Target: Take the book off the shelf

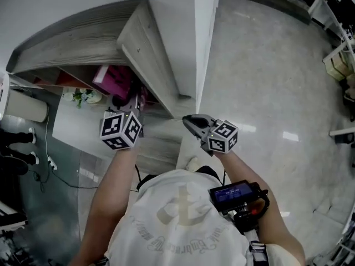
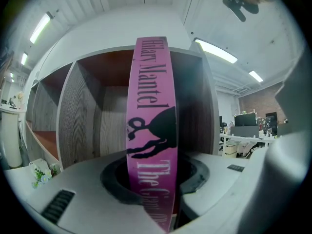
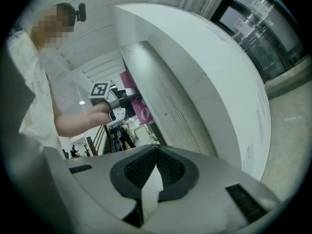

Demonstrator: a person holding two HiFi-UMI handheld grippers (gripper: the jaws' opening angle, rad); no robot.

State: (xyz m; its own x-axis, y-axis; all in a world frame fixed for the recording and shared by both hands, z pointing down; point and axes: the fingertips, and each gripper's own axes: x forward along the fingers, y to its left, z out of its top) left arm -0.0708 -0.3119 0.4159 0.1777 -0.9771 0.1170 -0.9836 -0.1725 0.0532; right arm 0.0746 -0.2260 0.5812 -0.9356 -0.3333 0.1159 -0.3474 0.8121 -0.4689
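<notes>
Left gripper (image 2: pixel 152 172) is pointed roughly level into the shelf (image 2: pixel 80 121). The book (image 2: pixel 151 96), with its pink spine, is dead ahead and sitting between the jaws. It stands about upright in its compartment and has not been drawn out yet.

The jaws are spread around the low end of the spine. The left pad looks to be against it. On the right side there's a thin dark gap, so I wouldn't call it clamped.

Right gripper (image 3: pixel 156 152) has its jaws pressed together on nothing. It's parked well off to the right of the left one, outside the shelf's end panel.

Risks from here, my read:
- Pulling before the right pad seats means the spine slides out of the jaws and the book stays put or rocks.
- The grip is low and shallow, on the spine edge only. Most of the book is above the pads, so it could pivot forward or sag once it clears the ledge.
- I see no neighbouring books beside it in this bay. A skewed pull could tip it sideways against the divider left of the gripper or the dark wall to its right.
- The right gripper is too far off to catch a slip.
</notes>
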